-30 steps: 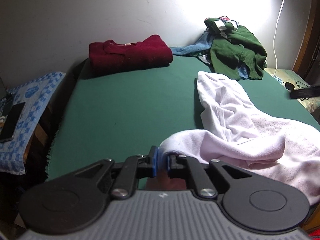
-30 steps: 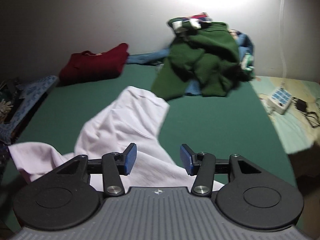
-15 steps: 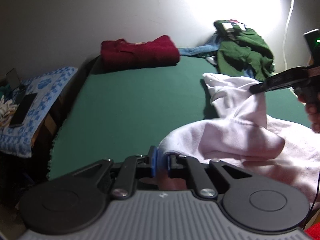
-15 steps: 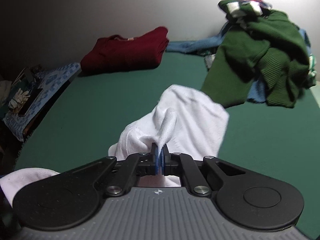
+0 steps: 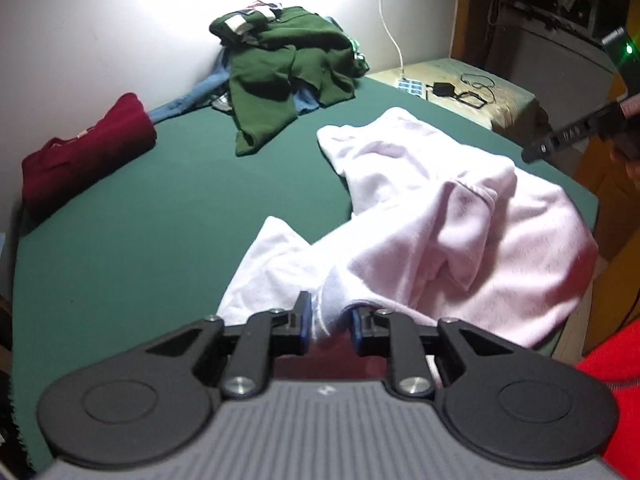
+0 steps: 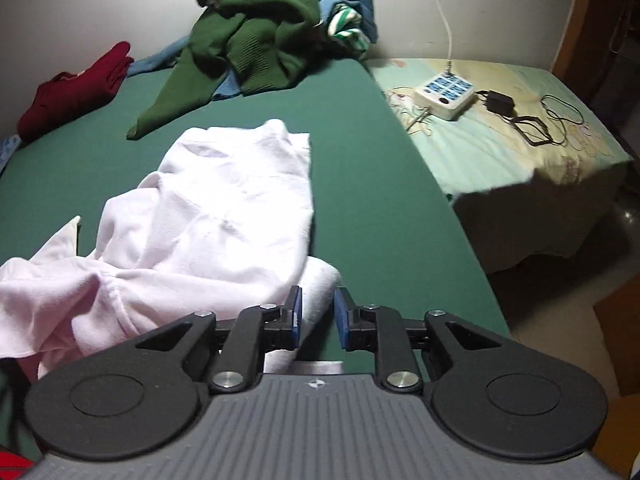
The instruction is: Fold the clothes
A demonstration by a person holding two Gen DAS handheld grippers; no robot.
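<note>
With both grippers (image 5: pixel 326 322) (image 6: pixel 317 318) spread astride the rumpled pink garment (image 5: pixel 460 216), pinch the near hem evenly.

One pink top (image 5: pixel 460 216) lies mid-frame, one folded red sweater (image 5: pixel 80 156) at the left, one green sweater (image 5: pixel 280 76) up top, one white power strip (image 6: pixel 444 94) at upper right.

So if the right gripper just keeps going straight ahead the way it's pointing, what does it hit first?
Most likely the pale pink garment: the right gripper is open with a fold of it already between the jaws. Beyond that lies bare green table cover, though depth is hard to judge.
</note>
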